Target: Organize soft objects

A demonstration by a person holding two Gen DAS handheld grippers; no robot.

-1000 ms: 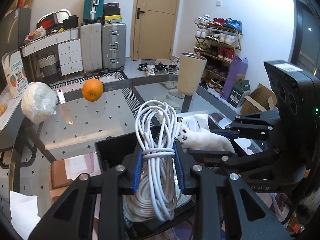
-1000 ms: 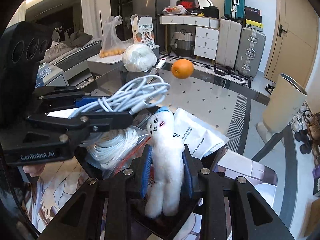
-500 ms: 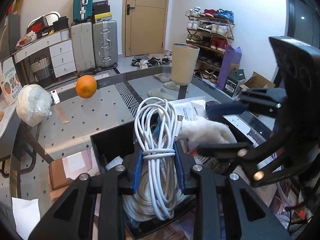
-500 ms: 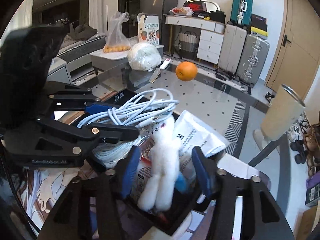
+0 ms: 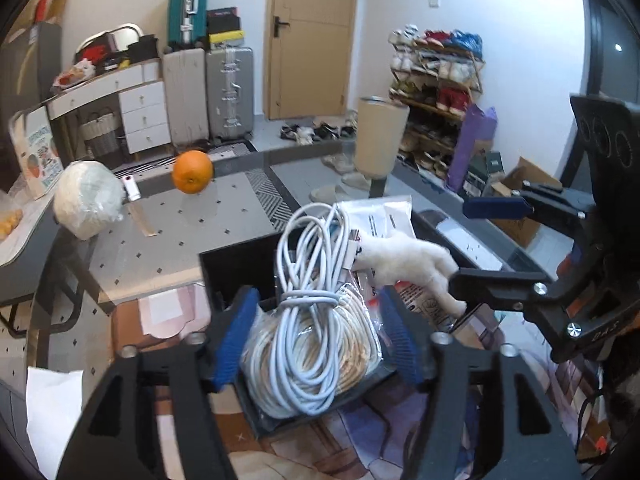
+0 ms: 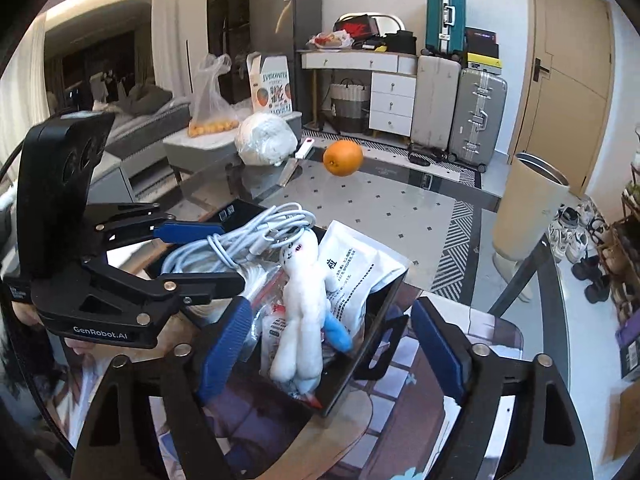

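A black open box (image 5: pixel 240 258) (image 6: pixel 374 344) sits on the glass table. In it lie a white coiled cable (image 5: pixel 316 320) (image 6: pixel 240 240), a bagged cream cord coil (image 5: pixel 352 356), a white plush doll (image 6: pixel 304 300) (image 5: pixel 408 264) and a white printed pouch (image 6: pixel 356 272) (image 5: pixel 380 216). My left gripper (image 5: pixel 316 348) is open, its blue pads on either side of the cable without touching it. My right gripper (image 6: pixel 328 344) is open around the doll, which rests in the box.
An orange (image 5: pixel 192 171) (image 6: pixel 343 157), a white wrapped ball (image 5: pixel 88 199) (image 6: pixel 266 139) and a knife (image 6: pixel 294 162) lie farther back on the table. A beige bin (image 6: pixel 528 212) stands on the floor to the right. Suitcases, drawers and a shoe rack line the walls.
Both grippers have opened. The left let go of the white cable and the right let go of the plush doll; both things now lie in the black box.
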